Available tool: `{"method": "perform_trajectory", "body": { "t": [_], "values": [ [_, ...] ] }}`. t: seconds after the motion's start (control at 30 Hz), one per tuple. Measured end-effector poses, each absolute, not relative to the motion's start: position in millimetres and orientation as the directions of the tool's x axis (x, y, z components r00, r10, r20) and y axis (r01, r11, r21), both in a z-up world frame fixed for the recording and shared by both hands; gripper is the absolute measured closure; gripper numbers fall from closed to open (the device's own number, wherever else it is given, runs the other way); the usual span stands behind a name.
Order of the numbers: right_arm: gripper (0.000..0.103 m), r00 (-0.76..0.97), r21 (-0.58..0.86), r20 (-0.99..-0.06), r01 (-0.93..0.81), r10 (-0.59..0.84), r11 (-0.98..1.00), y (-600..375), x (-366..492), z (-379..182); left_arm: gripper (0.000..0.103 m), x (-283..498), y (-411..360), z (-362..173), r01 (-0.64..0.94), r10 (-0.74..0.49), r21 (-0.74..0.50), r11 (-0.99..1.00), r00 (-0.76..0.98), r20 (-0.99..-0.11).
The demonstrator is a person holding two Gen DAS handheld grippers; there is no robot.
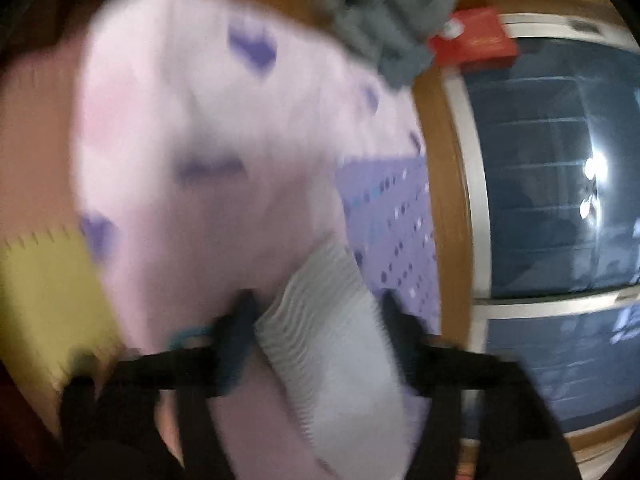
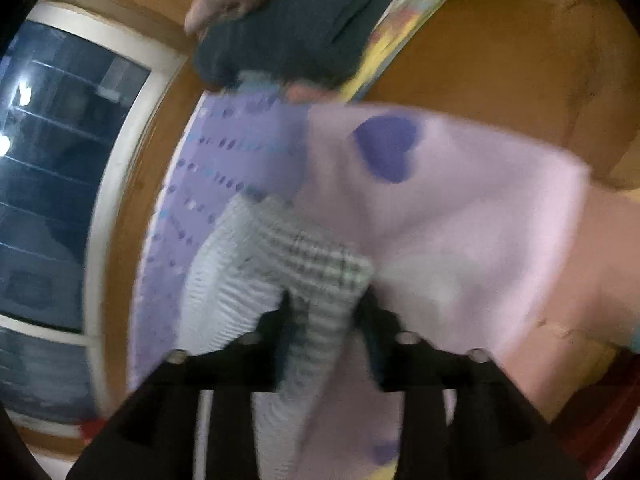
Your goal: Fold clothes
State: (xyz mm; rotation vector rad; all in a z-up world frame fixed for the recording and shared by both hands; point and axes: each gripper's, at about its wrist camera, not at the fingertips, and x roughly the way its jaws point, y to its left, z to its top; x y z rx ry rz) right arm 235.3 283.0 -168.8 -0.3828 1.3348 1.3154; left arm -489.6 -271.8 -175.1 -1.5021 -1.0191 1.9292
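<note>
Both pictures are blurry. In the left wrist view, the soft pink cloth with purple hearts fills the middle and upper left of the frame, lying on the brown wooden table. The left gripper sits at the bottom, its jaws spread wide, with the pale ribbed cuff lying between them; I cannot tell if the pads touch it. A grey fluffy cloth is at the top, and a small red box is beside it. In the right wrist view, the right gripper is at the bottom middle, its jaws partly spread around the same ribbed cuff. A purple dotted mat shows at centre left.
</note>
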Motion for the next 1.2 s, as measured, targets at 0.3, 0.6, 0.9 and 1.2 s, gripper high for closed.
{"method": "perform_trajectory", "body": {
  "t": [0.3,0.6,0.9,1.2],
  "values": [
    [0.040,0.285,-0.079,-0.718,-0.940,0.635,0.332,263,184,-110,0.025,-432,-170,-90,-0.556,0.803,-0.628,-0.545,-0.130,-0.582],
    [0.040,0.263,-0.043,-0.688,-0.945,0.677,0.323,334,207,-117,0.027,-348,18,-105,-0.851,0.660,-0.465,-0.246,0.204,-0.723],
    [0.040,-0.580,0.221,-0.769,-0.636,0.268,-0.739,304,33,-135,0.027,-350,51,-122,-0.862,0.669,-0.406,-0.304,0.110,-0.735],
    [0.082,-0.571,0.127,-0.806,0.093,-0.158,-0.987,201,-143,-159,0.029,-338,29,-106,-0.804,0.682,-0.497,-0.326,0.164,-0.713]
  ]
}}
